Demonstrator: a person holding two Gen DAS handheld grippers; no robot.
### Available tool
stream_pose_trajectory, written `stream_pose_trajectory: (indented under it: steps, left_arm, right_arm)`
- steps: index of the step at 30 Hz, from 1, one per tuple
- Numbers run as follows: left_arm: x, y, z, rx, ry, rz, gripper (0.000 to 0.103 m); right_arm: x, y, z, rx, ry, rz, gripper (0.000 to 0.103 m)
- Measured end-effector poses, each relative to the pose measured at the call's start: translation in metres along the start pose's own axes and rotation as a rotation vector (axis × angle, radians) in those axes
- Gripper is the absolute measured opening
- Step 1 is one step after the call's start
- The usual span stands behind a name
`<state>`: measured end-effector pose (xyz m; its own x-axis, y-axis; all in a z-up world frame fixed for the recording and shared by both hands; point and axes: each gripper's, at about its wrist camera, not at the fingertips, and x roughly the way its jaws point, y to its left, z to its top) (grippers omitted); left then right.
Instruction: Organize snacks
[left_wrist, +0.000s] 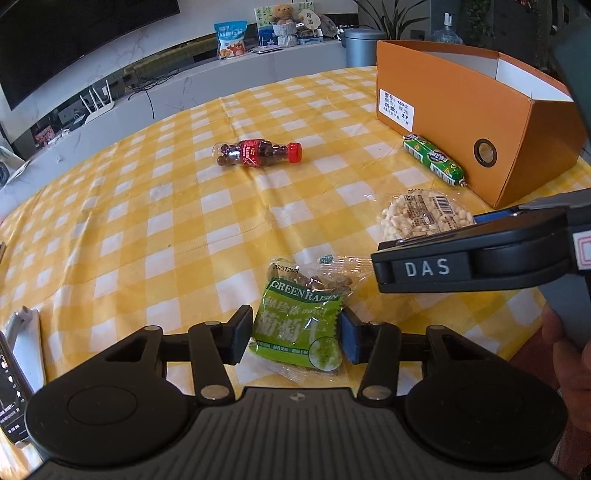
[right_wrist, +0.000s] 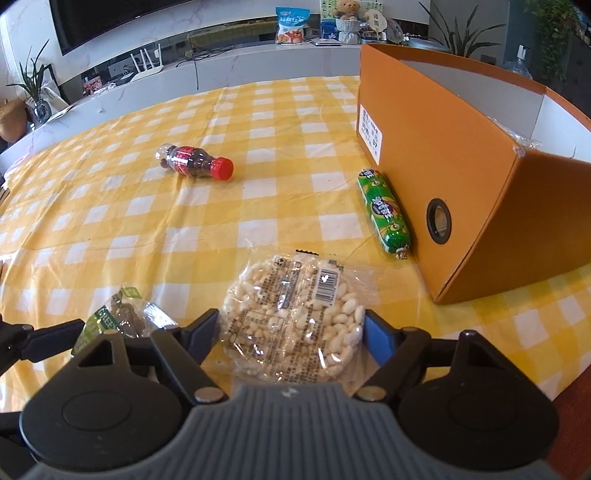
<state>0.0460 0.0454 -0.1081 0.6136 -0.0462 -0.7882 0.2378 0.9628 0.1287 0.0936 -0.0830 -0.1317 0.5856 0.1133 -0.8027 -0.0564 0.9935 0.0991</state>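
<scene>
Left wrist view: your left gripper (left_wrist: 295, 334) straddles the raisin pack (left_wrist: 299, 325), which lies dead ahead at 12 o'clock on the worktop (left_wrist: 147, 229). Its long axis runs along the fingers. The pads sit at both side edges, seemingly touching, though I cannot tell whether they pinch yet. The pack is thin, crinkly green film, flat and soft. The box (left_wrist: 480, 122) stands at 2 o'clock, stiff orange card, open-topped. The sausage (left_wrist: 434, 159) lies against its wall; the bottle (left_wrist: 258, 153) lies on its side at 11 o'clock.

Right wrist view: your right gripper (right_wrist: 291, 326) brackets the rice cake (right_wrist: 293, 321), a round, bumpy, brittle disc in clear, slippery wrap. The fingers stand spread, at or just off its rim. The box (right_wrist: 461, 177) is nearer this hand, at 1 o'clock.
</scene>
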Motion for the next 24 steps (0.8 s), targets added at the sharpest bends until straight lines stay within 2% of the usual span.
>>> stream_pose_trajectory:
  steps: [5, 7, 13, 19, 24]
  left_arm:
    - [-0.002, 0.007, -0.002, -0.067, -0.014, -0.009, 0.054]
    - [-0.005, 0.012, -0.003, -0.105, -0.035, -0.031, 0.048]
    - [-0.009, 0.025, -0.008, -0.216, -0.065, -0.066, 0.047]
    - [-0.022, 0.025, -0.004, -0.257, -0.097, -0.063, 0.047]
    - [-0.045, 0.016, 0.01, -0.235, -0.154, -0.063, 0.046]
  right_arm:
    - [-0.013, -0.004, 0.001, -0.027, -0.043, 0.036, 0.079]
    - [-0.023, -0.007, 0.003, -0.039, -0.074, 0.063, 0.079]
    - [-0.054, -0.017, 0.006, -0.074, -0.16, 0.127, 0.079]
    - [-0.079, -0.031, 0.008, -0.096, -0.22, 0.151, 0.079]
    - [-0.094, -0.043, 0.015, -0.103, -0.251, 0.169, 0.079]
